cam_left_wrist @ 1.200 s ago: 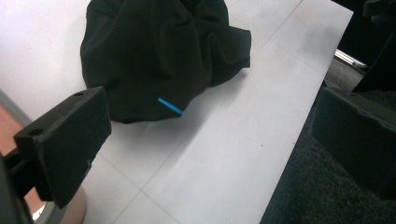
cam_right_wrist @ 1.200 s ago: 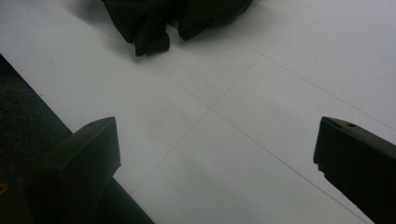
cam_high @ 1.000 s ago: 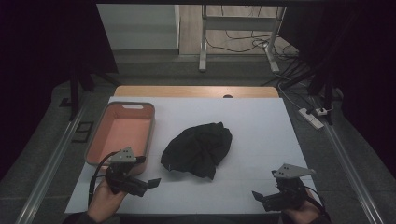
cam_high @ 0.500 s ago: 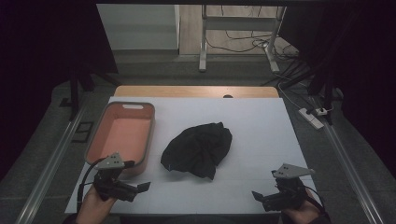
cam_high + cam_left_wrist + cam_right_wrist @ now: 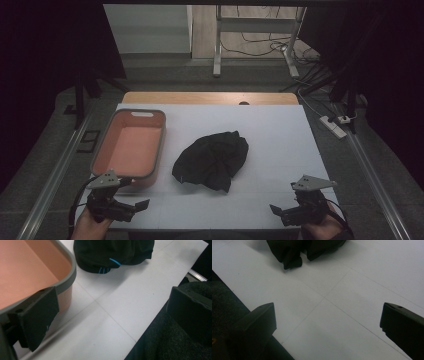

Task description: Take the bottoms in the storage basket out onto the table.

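high view, left gripper [image 5: 141, 205]: at the near left corner of the white table [image 5: 280, 130], held in a hand, jaws spread and holding nothing, pointing right along the near edge.
high view, right gripper [image 5: 276, 210]: at the near right corner, held in a hand, jaws spread and holding nothing, pointing left.
high view, black cloth [image 5: 212, 160]: a crumpled heap near the middle of the table, well apart from both grippers, between them and farther out.
high view, orange bin [image 5: 129, 150]: on the left side of the table, just beside the cloth, grey rim, nothing visible inside; its near end is close to the left gripper.

left gripper view, left gripper [image 5: 112, 315]: two black jaws wide apart, only white table between them.
left gripper view, orange bin [image 5: 67, 281]: its near corner sits right behind the left-hand jaw; touching or not, cannot tell.
left gripper view, black cloth [image 5: 112, 251]: at the top, lying on the table beside the bin, thin blue lines on its near edge.

right gripper view, right gripper [image 5: 328, 322]: jaws wide apart over bare white table.
right gripper view, black cloth [image 5: 294, 250]: at the top edge, well ahead of the jaws, a folded end pointing toward the camera.
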